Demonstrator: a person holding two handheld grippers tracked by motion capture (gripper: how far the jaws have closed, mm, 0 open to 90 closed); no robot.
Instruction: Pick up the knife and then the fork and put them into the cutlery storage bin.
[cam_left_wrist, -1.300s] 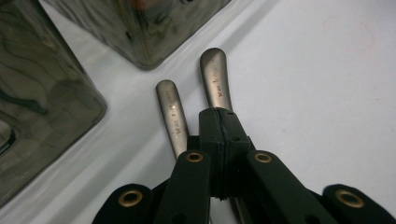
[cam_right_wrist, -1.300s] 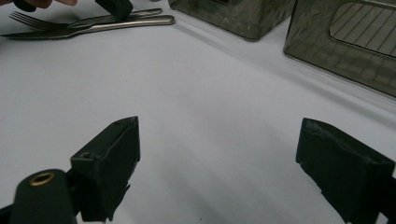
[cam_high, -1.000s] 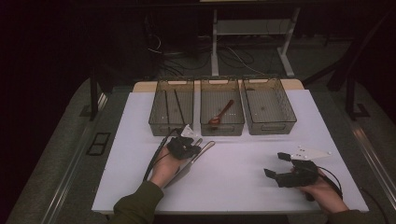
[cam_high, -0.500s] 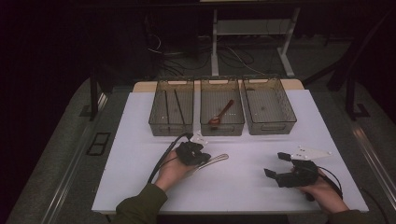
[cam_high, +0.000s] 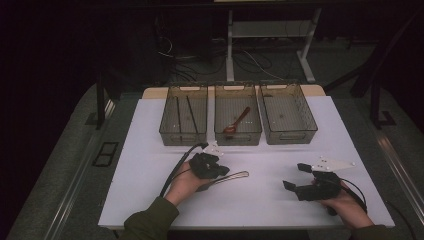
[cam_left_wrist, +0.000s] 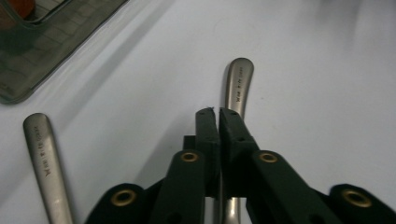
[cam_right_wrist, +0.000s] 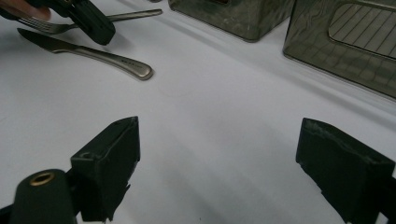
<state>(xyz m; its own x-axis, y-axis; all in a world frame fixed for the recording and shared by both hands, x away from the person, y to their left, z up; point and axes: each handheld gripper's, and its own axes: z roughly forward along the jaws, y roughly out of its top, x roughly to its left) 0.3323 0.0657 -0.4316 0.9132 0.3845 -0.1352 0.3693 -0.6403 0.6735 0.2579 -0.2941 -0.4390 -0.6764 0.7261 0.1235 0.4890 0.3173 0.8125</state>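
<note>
A steel knife (cam_left_wrist: 238, 79) lies flat on the white table, and a steel fork (cam_left_wrist: 42, 158) lies beside it on the side toward the bins. My left gripper (cam_left_wrist: 218, 112) hovers low over the knife's handle. Its jaws have just eased apart to a thin slit, and I see nothing pinched between them. In the right gripper view the left gripper (cam_right_wrist: 105, 35) sits over the fork (cam_right_wrist: 126, 16), just behind the knife (cam_right_wrist: 107, 58). From above, the utensil handles (cam_high: 240, 174) stick out to the right of the left gripper (cam_high: 224, 172). My right gripper (cam_high: 295, 176) rests open and empty at the front right.
Three clear grey bins stand in a row at the back. The left bin (cam_high: 170, 134) holds thin dark sticks, the middle bin (cam_high: 220, 136) a red-brown spoon (cam_high: 237, 120), and the right bin (cam_high: 310, 132) shows nothing inside. The table's front edge (cam_high: 240, 226) is close behind both hands.
My left hand and gripper have shifted slightly right and toward the person, and the utensil handles now poke out farther right. The right gripper has not moved.
</note>
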